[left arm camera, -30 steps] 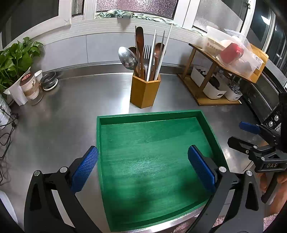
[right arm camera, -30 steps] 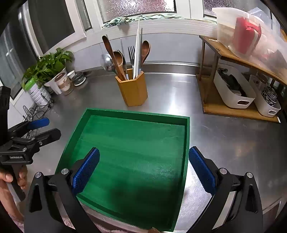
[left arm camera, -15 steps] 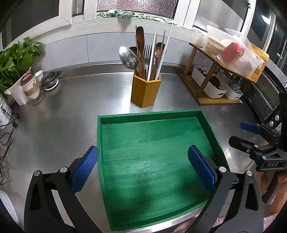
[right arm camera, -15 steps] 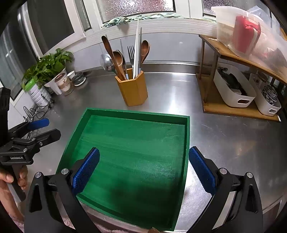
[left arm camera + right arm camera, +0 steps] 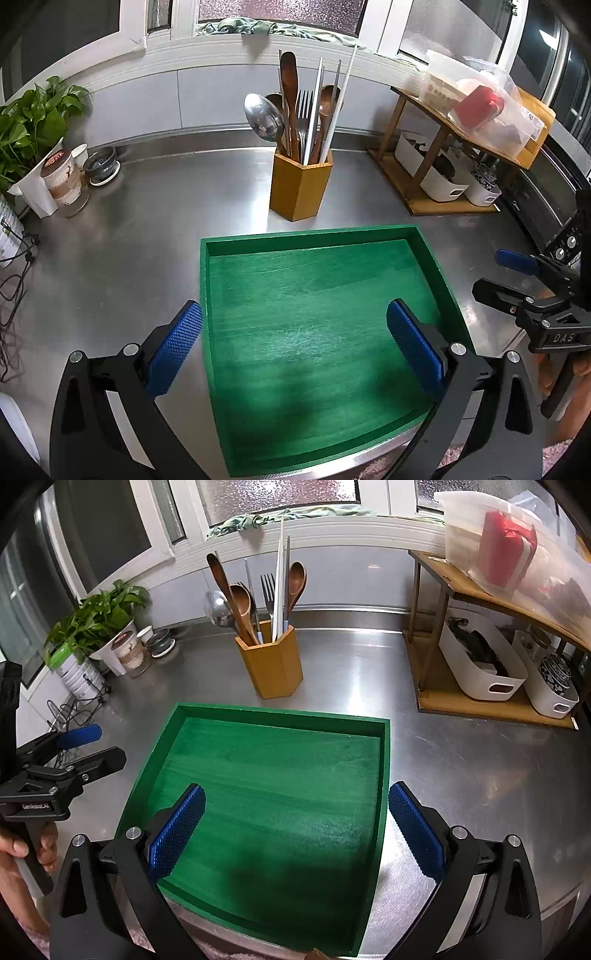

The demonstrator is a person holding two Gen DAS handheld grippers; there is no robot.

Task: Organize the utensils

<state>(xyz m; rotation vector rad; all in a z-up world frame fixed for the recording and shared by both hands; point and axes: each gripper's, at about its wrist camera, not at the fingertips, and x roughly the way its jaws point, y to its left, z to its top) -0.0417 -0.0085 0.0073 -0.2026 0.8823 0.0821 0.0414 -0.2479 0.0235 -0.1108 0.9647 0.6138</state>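
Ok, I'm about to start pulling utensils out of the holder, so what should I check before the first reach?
1. Left gripper open and empty: ok.
2. Right gripper open and empty: ok.
3. Green tray has nothing in it: ok.
4. Wooden holder upright behind the tray: ok.
5. Utensil handles free to grab: not ok, spoons, fork and chopsticks are bunched together.
6. Holder steady enough for a one-handed pull: cannot tell.

Utensils (image 5: 303,114) upright in wooden holder (image 5: 300,186)
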